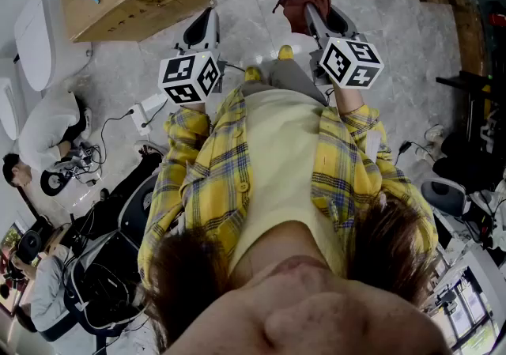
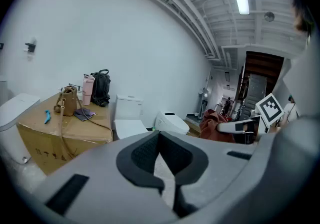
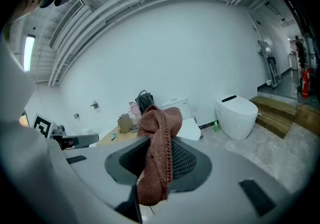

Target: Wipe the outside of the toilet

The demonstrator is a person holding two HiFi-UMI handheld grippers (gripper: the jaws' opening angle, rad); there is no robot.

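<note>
**Right gripper** (image 1: 316,15), upper centre of the head view, is clamping its fingers on a rust-brown knitted cloth (image 3: 159,148). The cloth is rising above the fingers in a fold and hanging limp below them.

**Left gripper** (image 2: 167,180) is holding its fingers together on nothing, though a thin pale line between them may be a slit.

**Toilet** (image 3: 238,114), white and rounded, is sitting on the floor at centre right of the right gripper view, well apart from both grippers. Other white toilets are showing too, so which one is meant cannot be told.

**Handling.**
- The cloth is looking light, soft and loosely knit. It is likely to drape over curved surfaces, but a pinch at one edge risks it slipping free. The bunched middle, where the fingers are gripping it now, is probably the sound place to hold it.
- The toilet is looking hard, glazed and slick, and too heavy to shift. It is calling for steady pressure rather than a grasp.
</note>
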